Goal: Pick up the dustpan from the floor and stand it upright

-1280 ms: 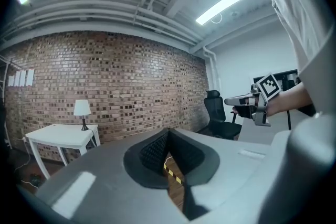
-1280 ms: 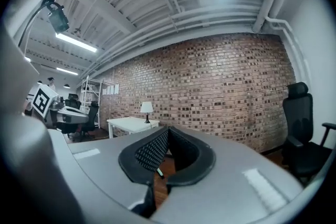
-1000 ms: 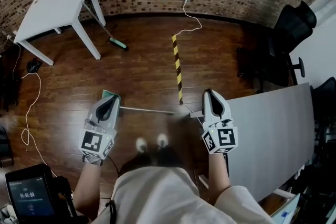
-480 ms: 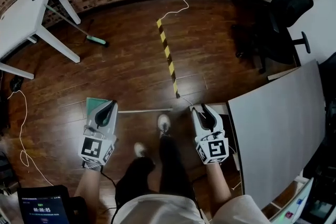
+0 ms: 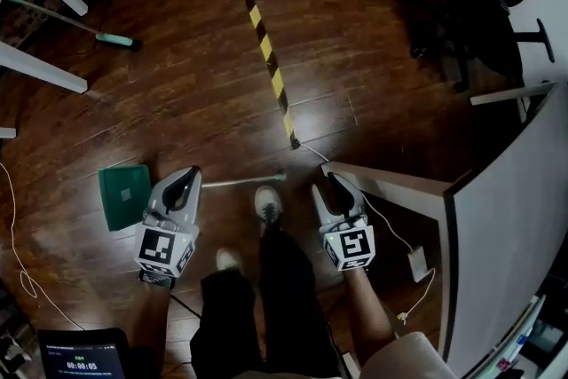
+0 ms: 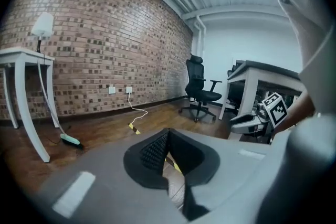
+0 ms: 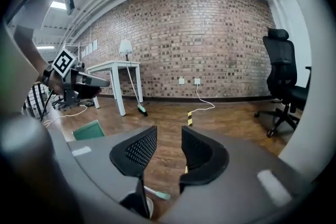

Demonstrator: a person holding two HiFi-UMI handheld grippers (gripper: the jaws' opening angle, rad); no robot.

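Over wood floor (image 5: 355, 58), left gripper (image 5: 190, 174) tilts downward.

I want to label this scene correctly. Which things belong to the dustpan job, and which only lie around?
Job: green plastic dustpan with long grey handle; left gripper; right gripper.
Lying about: green-headed broom; yellow-and-black striped floor tape; white table; black office chair.

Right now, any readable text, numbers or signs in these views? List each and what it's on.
"00:00:05" on the dark handheld screen, bottom left of the head view; small, read with some doubt.
The line above it: too small to read.
Cubes on the left gripper and right gripper: black-and-white square markers, coded patterns, no letters.
The yellow-and-black striped floor tape: stripes only, no words.
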